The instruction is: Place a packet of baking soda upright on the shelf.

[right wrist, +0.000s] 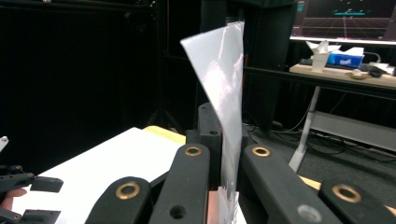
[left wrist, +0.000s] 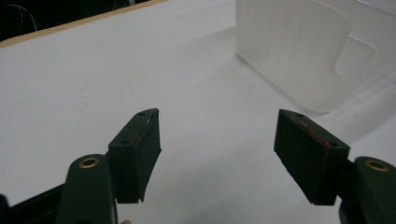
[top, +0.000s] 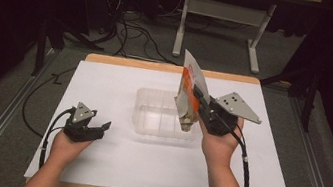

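Note:
A flat orange and silver pouch (top: pixel 188 89) stands on edge over the right end of a clear plastic bin (top: pixel 150 119). My right gripper (top: pixel 198 97) is shut on the pouch, whose silver back (right wrist: pixel 224 88) rises between the two jaws in the right gripper view. My left gripper (top: pixel 99 124) rests on the white table (top: pixel 102 164) to the left of the bin, jaws open and holding nothing. In the left gripper view its pads (left wrist: pixel 144 149) stand wide apart, with the clear bin (left wrist: pixel 303 51) ahead to the right.
The bin holds nothing that I can make out. Beyond the far table edge are cables on the floor (top: pixel 133 32) and a white desk frame (top: pixel 222 16). A desk with a tissue box (right wrist: pixel 348 58) stands at the right of the right gripper view.

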Available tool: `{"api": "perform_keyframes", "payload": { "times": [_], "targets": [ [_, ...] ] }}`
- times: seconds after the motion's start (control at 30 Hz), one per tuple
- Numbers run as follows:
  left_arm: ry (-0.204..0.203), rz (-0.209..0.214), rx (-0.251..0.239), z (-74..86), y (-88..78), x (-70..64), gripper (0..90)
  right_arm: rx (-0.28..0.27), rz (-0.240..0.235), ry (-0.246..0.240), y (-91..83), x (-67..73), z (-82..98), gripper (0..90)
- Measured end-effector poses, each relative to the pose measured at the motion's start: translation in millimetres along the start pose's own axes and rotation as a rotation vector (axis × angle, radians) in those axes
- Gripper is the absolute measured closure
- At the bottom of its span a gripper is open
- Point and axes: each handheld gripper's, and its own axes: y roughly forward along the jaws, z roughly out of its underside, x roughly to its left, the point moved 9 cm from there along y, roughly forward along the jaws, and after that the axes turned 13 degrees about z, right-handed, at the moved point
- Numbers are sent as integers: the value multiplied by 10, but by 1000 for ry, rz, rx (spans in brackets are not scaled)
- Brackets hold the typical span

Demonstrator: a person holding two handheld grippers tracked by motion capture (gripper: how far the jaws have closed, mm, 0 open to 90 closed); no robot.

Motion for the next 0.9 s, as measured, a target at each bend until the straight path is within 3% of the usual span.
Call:
{"api": "perform_keyframes", "payload": {
  "times": [0.23,0.9],
  "targets": [
    [-3,5,-6,-8,2,-8,319,14,-22,-11,199,196,103,900],
    [-6,23,-6,-9,17,-30,319,54,-52,-27,635,521,368,900]
  ]
}}
